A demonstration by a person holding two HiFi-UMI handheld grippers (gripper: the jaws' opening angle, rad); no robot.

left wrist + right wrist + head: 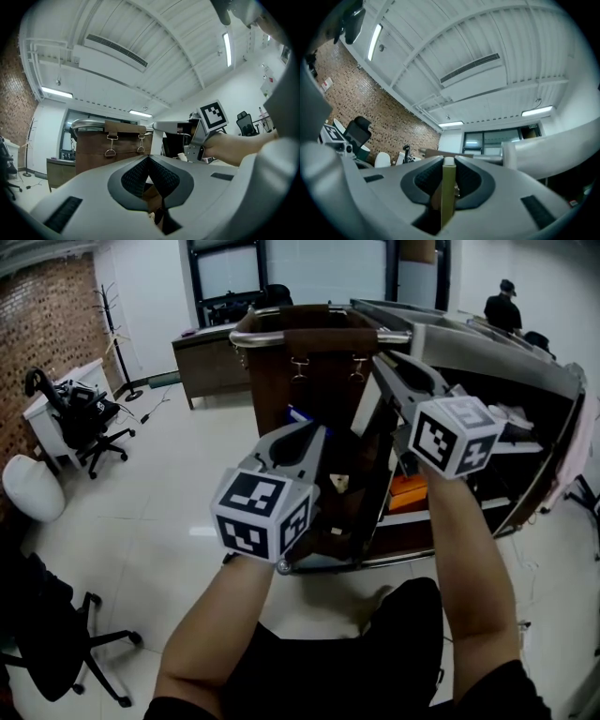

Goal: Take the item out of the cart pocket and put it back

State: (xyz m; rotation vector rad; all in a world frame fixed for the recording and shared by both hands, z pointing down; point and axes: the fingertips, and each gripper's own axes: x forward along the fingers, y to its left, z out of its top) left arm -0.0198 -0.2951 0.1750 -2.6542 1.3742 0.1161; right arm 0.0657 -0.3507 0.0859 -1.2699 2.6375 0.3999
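A brown leather pocket (323, 381) hangs by two straps from the cart's metal rail (253, 337); in the left gripper view the pocket (112, 147) is straight ahead. My right gripper (386, 367) is raised beside the rail, shut on a thin flat item (367, 407). In the right gripper view this gripper (448, 161) pinches the item (447, 197), which shows edge-on and olive-coloured. My left gripper (314, 432) is lower, at the pocket's near edge. Its pads (136, 176) meet at the tips, with brown material pinched lower down, apparently the pocket's front edge.
The cart's shelves (450, 512) to the right hold an orange thing (408, 491). Office chairs stand at the left (89, 423) and lower left (52, 634). A desk (211, 357) is behind the cart. A person (503, 307) stands far back right.
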